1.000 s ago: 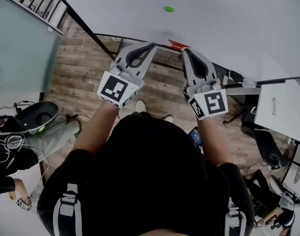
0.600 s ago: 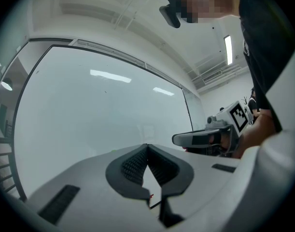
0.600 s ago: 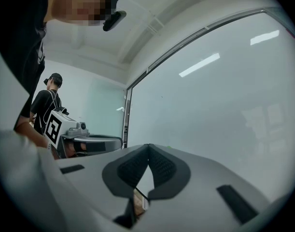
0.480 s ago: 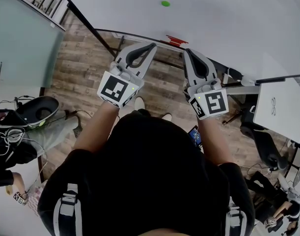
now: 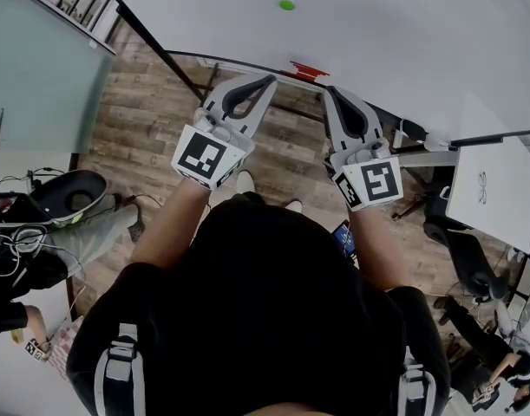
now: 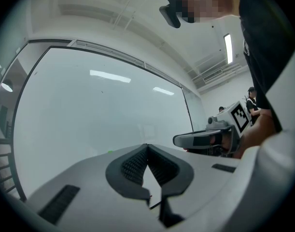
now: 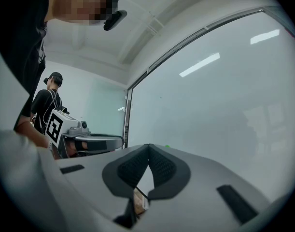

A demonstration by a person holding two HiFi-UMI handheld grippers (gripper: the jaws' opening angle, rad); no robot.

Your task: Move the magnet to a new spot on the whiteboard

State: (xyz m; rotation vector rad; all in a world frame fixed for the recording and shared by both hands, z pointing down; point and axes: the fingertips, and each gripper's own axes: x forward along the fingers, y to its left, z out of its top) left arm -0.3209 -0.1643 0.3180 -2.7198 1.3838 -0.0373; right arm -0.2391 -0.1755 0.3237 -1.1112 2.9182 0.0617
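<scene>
We saw one round magnet [image 5: 287,5], no long axis, far on the whiteboard [image 5: 421,50]; left claw [image 5: 266,80] and right claw [image 5: 328,90] were closed, empty.

The whiteboard [image 5: 403,33] offered a wide, bare white face on every side of the green magnet [image 5: 287,5]. A small red object [image 5: 310,70] sat at the whiteboard's lower edge, and a black frame bar [image 5: 152,46] bounded its left side.
</scene>
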